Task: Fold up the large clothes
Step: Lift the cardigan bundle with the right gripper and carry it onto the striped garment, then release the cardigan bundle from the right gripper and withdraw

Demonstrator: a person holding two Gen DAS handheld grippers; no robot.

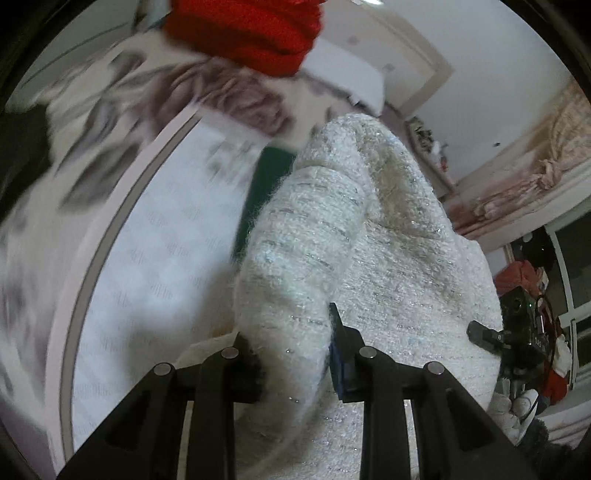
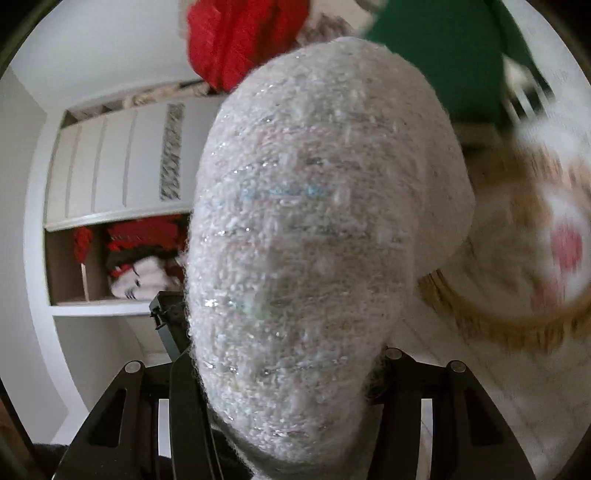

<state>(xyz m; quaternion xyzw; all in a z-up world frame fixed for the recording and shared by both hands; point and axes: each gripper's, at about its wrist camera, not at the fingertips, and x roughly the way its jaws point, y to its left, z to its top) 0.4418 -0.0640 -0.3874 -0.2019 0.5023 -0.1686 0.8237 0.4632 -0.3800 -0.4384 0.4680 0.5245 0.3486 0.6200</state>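
Garment: white fuzzy knit sweater [image 1: 369,236] with silver glitter threads, bunched and raised off the bed, filling the middle of both wrist views.
Left hand-held gripper [image 1: 295,354]: jaws narrow, clamped on a fold of the sweater.
Right hand-held gripper [image 2: 291,369]: jaws about half apart, closed around a thick wad of the sweater.
Bed [image 1: 147,240]: white patterned cover, blurred, below the garment.
Other clothes: red knit [image 1: 251,29] and a green piece [image 2: 443,48] behind.
Shelf unit [image 2: 110,221]: white, holding red and white items.
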